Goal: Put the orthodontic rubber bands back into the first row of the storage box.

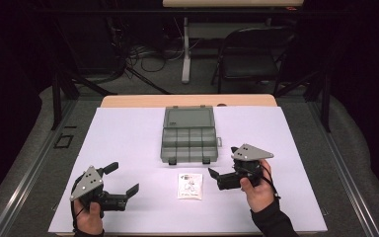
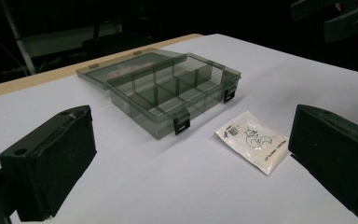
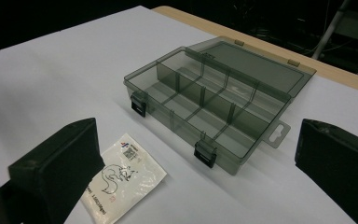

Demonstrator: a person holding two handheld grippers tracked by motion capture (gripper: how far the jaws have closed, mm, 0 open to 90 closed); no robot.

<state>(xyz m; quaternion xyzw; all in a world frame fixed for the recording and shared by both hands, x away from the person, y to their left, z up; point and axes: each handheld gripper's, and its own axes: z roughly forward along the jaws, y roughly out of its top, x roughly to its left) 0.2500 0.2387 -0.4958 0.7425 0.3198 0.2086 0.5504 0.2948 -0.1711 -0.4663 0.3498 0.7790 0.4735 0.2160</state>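
Packet just beside organizer box

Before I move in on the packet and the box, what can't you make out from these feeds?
- Packet: right gripper view, its near corner is covered by the right gripper's own jaw.
- Packet print: high view, too small to read; both gripper views show a squirrel drawing but the text stays illegible.
- Box compartments: look empty, though tinted walls could mask something tiny.
- Right gripper: left gripper view, cut off by the top edge.
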